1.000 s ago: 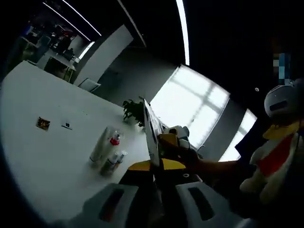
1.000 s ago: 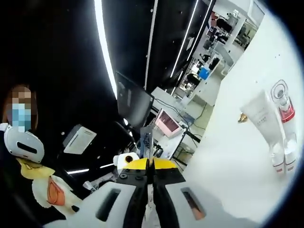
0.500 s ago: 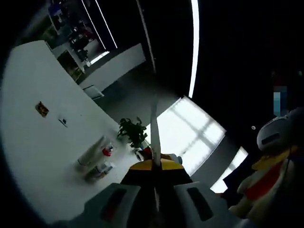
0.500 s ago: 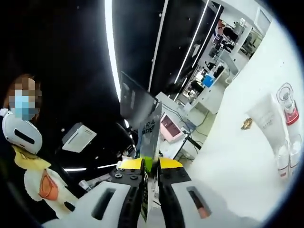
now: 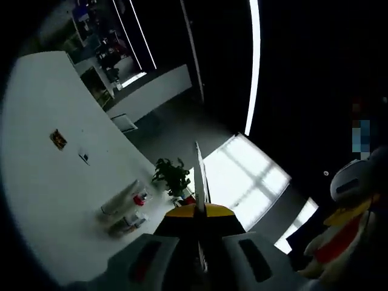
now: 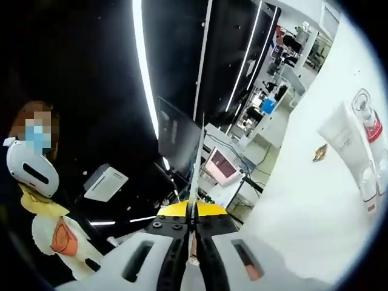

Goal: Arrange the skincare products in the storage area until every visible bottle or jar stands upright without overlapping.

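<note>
In the left gripper view, the left tool (image 5: 200,213) rises from the bottom centre with its jaws closed together on a thin flat card (image 5: 200,182), seen edge-on as a pale sliver standing up from the tips. What the card is cannot be told. The skincare products (image 5: 124,209) lie at lower left on the white worktop (image 5: 42,170): a pale tube and smaller bottles, one with a red collar, are clustered touching one another, apparently on their sides, so uprighting is judged not yet begun. A small dark packet (image 5: 58,139) lies well apart at left, and a potted plant (image 5: 171,177) is seen just beyond the bottles.

In the right gripper view, the right tool (image 6: 193,219) is likewise pinched shut at bottom centre on a thin card (image 6: 196,163) held edge-on. The tube (image 6: 341,140) and a red-collared bottle (image 6: 368,124) are seen at the right edge, well away from the tips. With both tools raised and occupied, neither appears ready for a grasp.
</note>
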